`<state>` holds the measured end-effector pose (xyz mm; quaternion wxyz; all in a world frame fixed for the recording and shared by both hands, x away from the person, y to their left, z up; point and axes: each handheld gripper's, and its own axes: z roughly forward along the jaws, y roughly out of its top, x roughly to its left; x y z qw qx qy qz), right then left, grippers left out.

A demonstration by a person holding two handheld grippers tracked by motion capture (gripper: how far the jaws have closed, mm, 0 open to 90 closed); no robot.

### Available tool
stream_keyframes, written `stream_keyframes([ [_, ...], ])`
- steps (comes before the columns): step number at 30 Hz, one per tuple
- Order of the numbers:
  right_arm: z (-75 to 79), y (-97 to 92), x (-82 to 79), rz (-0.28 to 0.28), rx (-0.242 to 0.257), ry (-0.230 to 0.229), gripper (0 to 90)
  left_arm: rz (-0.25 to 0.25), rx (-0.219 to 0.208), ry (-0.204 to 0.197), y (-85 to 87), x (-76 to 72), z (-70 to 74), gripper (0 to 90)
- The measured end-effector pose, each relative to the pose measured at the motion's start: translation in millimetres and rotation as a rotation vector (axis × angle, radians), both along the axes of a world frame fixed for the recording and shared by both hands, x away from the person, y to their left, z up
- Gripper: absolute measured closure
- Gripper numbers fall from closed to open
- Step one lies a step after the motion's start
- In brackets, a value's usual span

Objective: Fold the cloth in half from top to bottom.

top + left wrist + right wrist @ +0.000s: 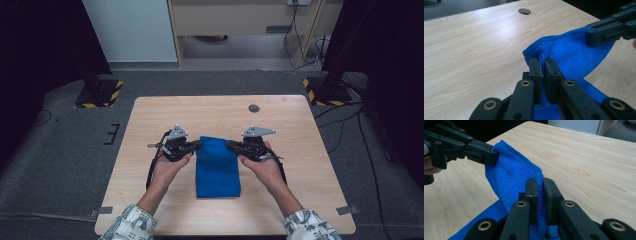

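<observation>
Cloth (217, 167), blue microfibre, folded, lay mid-desk w/ its far edge lifted; left gripper (196, 145) pinched one far corner, right gripper (233, 145) the other, jaws of each pressed together on the fabric; looked soft, light, floppy, prob. sags between holds, so corners seemed the best grip; desk (150, 120) otherwise bare bar a cable hole (254, 108) near the far edge; nothing obstructing.

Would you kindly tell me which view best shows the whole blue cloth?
The high view: the blue cloth lies there in full outline on the table. Both gripper views show just its lifted far edge, pinched at each corner.
</observation>
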<state>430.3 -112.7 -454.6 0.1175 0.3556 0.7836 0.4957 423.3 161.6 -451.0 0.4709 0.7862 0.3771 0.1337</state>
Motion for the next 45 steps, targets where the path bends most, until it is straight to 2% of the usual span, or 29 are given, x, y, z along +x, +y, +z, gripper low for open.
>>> stream_keyframes([
  [5, -1.0, -2.0, -5.3, 0.003, 0.003, 0.007, 83.1, -0.013, 0.007, -0.002, -0.3, -4.8, -3.9, 84.6],
  [8, -4.5, -0.7, -8.8, 0.015, -0.021, 0.007, 83.1, -0.014, 0.011, 0.000, -0.7, -7.2, -4.4, 85.0],
  [11, -3.8, -2.3, -10.7, 0.014, -0.004, 0.006, 83.1, -0.015, 0.000, 0.001, -0.4, -10.1, -4.5, 84.9],
  [15, -4.0, -6.0, -15.6, 0.022, 0.010, 0.007, 83.1, -0.034, 0.008, 0.006, -1.0, -18.4, -9.5, 84.8],
  [23, -16.7, -5.0, -24.4, 0.038, 0.020, 0.025, 83.2, -0.034, 0.016, 0.006, 0.6, -23.6, -13.5, 84.4],
  [28, -23.5, -3.1, -27.0, 0.055, 0.012, 0.040, 83.1, -0.035, 0.037, 0.014, 1.6, -26.5, -19.8, 84.2],
  [33, -28.8, -2.1, -28.9, 0.065, 0.005, 0.044, 83.1, -0.034, 0.026, 0.027, 2.0, -28.4, -22.9, 83.8],
  [35, -30.3, -2.2, -29.2, 0.067, 0.001, 0.048, 83.1, -0.033, 0.034, 0.028, 0.3, -31.0, -25.0, 81.6],
  [39, -33.9, -2.7, -27.9, 0.060, 0.007, 0.059, 83.1, -0.025, 0.025, 0.037, -0.5, -35.2, -28.6, 62.3],
  [42, -36.2, -1.5, -28.9, 0.066, -0.004, 0.059, 83.1, -0.014, -0.007, 0.032, 2.5, -36.7, -24.6, 49.0],
  [45, -37.8, -0.8, -30.4, 0.069, -0.005, 0.062, 83.1, 0.005, -0.041, 0.013, 6.3, -37.4, -19.2, 46.1],
])
